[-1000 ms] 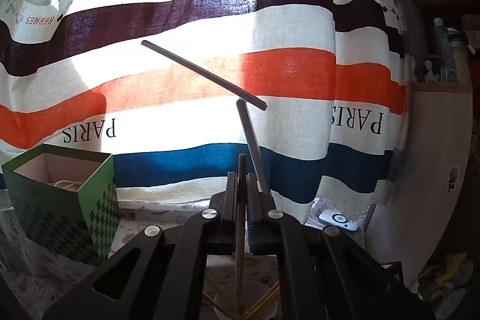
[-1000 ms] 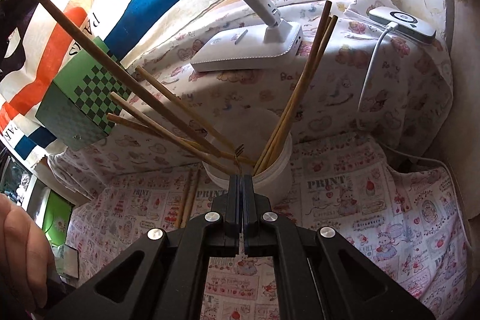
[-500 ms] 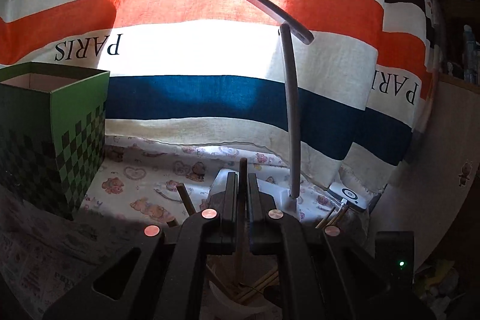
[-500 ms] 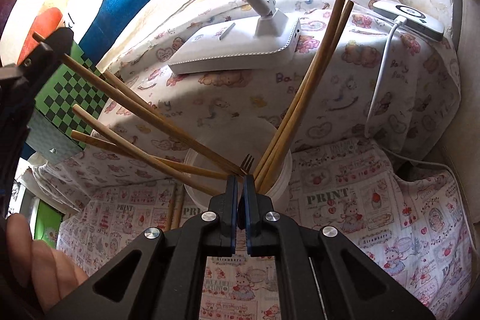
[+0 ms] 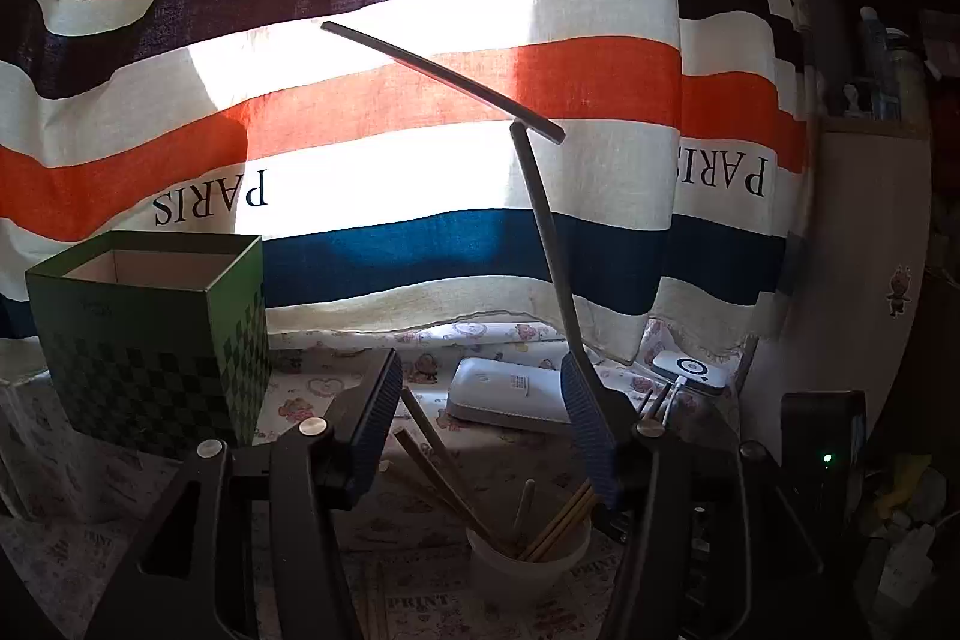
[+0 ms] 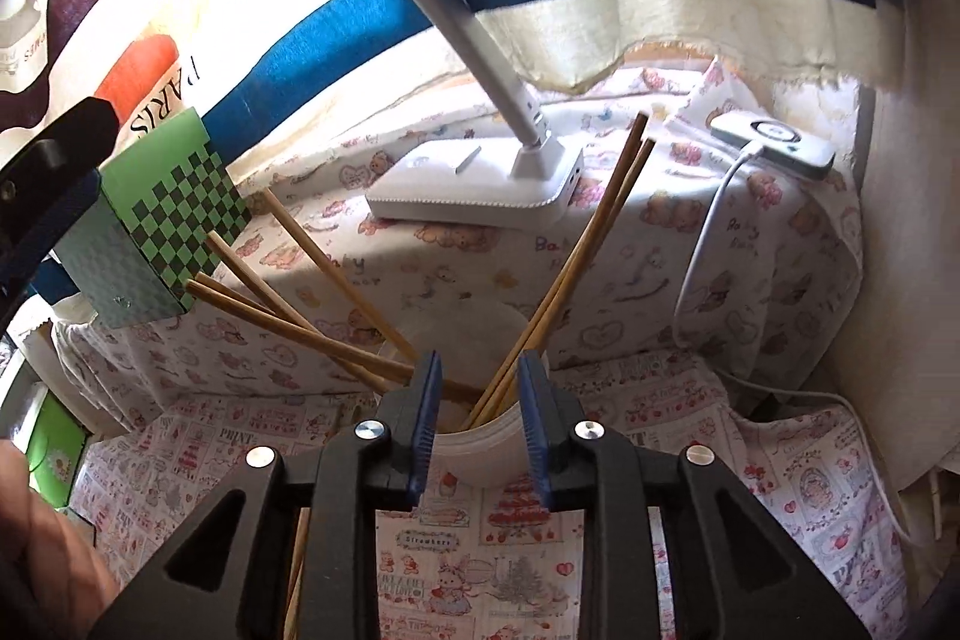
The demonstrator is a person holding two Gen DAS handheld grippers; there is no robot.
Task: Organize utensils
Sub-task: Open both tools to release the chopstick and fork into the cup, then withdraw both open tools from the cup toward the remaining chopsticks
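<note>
Both claws stood spread with nothing between the pads. Left gripper [image 5: 480, 424] hung above and behind the cup [image 5: 528, 562]; right gripper [image 6: 477, 430] sat low, its jaws straddling the near rim of the cup [image 6: 480, 454] without visibly touching it.

Chopsticks [image 6: 570, 268] stood in the cup, fanned: one pair leaned toward the lamp [image 6: 480, 184], several others leaned toward the green box [image 6: 162, 226]. At least two loose sticks [image 6: 297, 580] lay on the cloth [image 6: 750, 490] just beside the cup, on the box side.

Handling, judged: sticks are light, stiff, thin wood, likely to pivot or slip in a loose pinch. Best hold would be across the shaft near mid-length, pads square to it. The cup looks light and thin-walled, so it could tip if leaning sticks get levered sideways.

Views compared:
- Right wrist showed the fan of sticks, the loose sticks under the claw, the charger [image 6: 774, 145] and its cable, plus the left claw's tip at the frame edge by the box.
- Left wrist showed the box [image 5: 150, 340] open on top, the lamp [image 5: 510, 394] head against the curtain [image 5: 420, 172], and the cup only in shadow; loose sticks were not clear there.
</note>
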